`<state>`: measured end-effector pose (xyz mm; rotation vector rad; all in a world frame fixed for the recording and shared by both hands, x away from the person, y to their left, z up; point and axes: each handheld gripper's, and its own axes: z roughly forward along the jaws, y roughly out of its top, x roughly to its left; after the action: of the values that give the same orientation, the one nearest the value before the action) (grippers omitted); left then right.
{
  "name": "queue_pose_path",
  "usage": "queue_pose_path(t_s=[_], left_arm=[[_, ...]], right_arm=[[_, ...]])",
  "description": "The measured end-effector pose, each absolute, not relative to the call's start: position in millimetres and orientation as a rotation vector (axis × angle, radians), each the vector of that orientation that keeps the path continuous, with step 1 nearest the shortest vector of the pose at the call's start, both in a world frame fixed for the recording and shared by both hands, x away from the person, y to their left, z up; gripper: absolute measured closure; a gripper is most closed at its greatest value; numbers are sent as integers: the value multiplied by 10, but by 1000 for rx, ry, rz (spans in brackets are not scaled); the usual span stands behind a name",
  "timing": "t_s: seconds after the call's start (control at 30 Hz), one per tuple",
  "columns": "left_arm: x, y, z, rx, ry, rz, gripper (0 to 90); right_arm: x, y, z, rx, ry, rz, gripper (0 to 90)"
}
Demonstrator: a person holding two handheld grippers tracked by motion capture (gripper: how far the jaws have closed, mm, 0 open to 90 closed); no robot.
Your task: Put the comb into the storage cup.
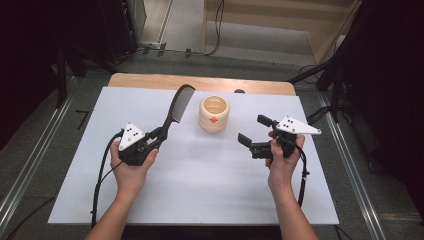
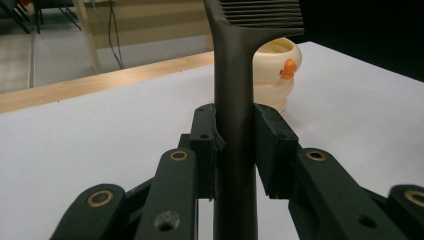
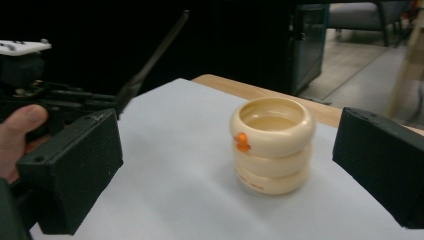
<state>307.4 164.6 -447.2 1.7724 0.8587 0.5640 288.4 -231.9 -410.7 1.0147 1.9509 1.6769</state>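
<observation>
The left claw (image 1: 159,134) is pinching the handle of a black comb (image 1: 176,109), its pads pressed on either side of the shaft as the left gripper view shows; the comb rises from the jaws and slants away to the far right, its toothed head lifted off the surface and reaching toward the far edge, just left of the cup; the right claw (image 1: 255,134) is spread wide with nothing between its jaws, held above the surface on the right and turned toward the middle; in the right gripper view the two black pads (image 3: 75,175) stand well apart with the cup framed between them, though not touching it; that cup, a cream ribbed cup (image 1: 214,113) with a small orange mark on its side, stands upright and looks empty, on the far middle of the white surface (image 1: 200,190), between the two claws and apart from both; judging by how things lie, the comb is already picked up and carried near the cup, while lowering it into the cup is not yet done; the open right claw seems ready to steady the cup, but has not closed on it.
</observation>
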Motion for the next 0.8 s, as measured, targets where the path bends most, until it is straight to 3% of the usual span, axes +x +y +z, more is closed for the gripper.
queue_pose_path(t_s=[0.8], left_arm=[[2883, 1361, -4659, 1792, 773, 526, 724]], right_arm=[[2918, -1900, -4271, 1091, 2069, 1697, 0]])
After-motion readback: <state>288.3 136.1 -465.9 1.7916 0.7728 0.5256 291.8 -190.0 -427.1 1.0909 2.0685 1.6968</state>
